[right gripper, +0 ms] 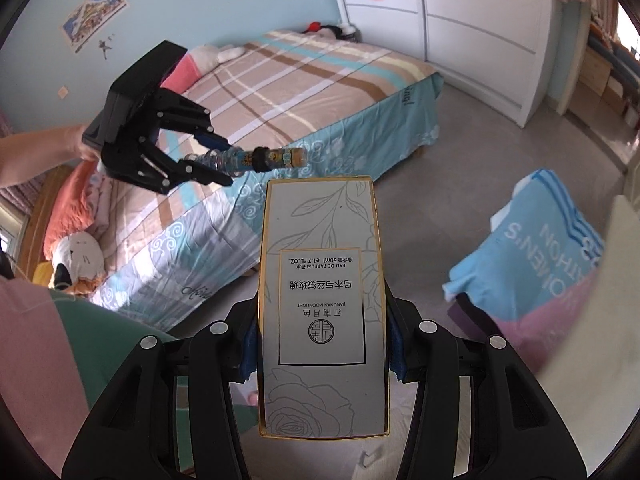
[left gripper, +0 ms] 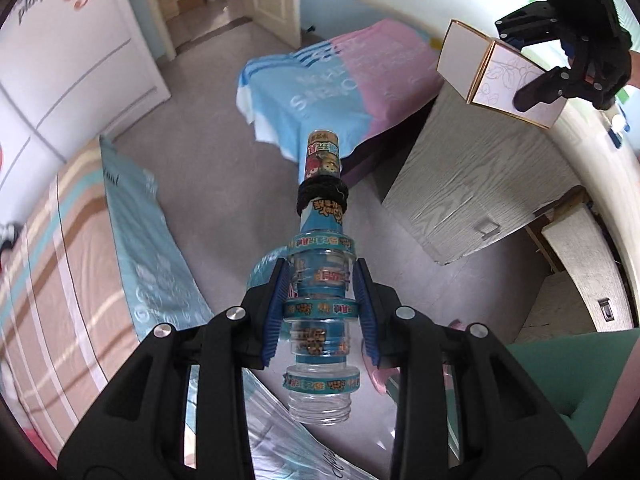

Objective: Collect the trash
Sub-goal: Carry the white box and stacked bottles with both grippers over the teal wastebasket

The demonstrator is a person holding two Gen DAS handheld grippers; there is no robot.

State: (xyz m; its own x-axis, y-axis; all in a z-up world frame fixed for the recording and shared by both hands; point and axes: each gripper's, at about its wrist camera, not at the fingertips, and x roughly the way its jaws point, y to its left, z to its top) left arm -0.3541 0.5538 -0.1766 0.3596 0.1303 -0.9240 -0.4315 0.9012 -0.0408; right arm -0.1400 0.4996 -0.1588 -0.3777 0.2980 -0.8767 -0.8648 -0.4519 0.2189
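Observation:
My left gripper [left gripper: 322, 300] is shut on a clear ribbed plastic bottle [left gripper: 322, 208] with blue cartoon labels and a black band around its upper part. The bottle points away from me over the grey floor. The same left gripper [right gripper: 228, 162] shows from the right wrist view, with the bottle [right gripper: 256, 159] sticking out level beside the striped bed. My right gripper [right gripper: 323, 344] is shut on a white perfume box [right gripper: 323, 280] with gold edges and a rose drawing. In the left wrist view that box [left gripper: 500, 74] hangs at the upper right in the right gripper [left gripper: 532, 98].
A bed with a striped cover [right gripper: 280, 80] lies on one side, a second bed with a blue and pink towel [left gripper: 340, 80] on the other. A wood-grain cabinet [left gripper: 480, 184] stands by it. White wardrobes [right gripper: 460, 28] line the far wall. A person's sleeve [right gripper: 36, 152] shows at left.

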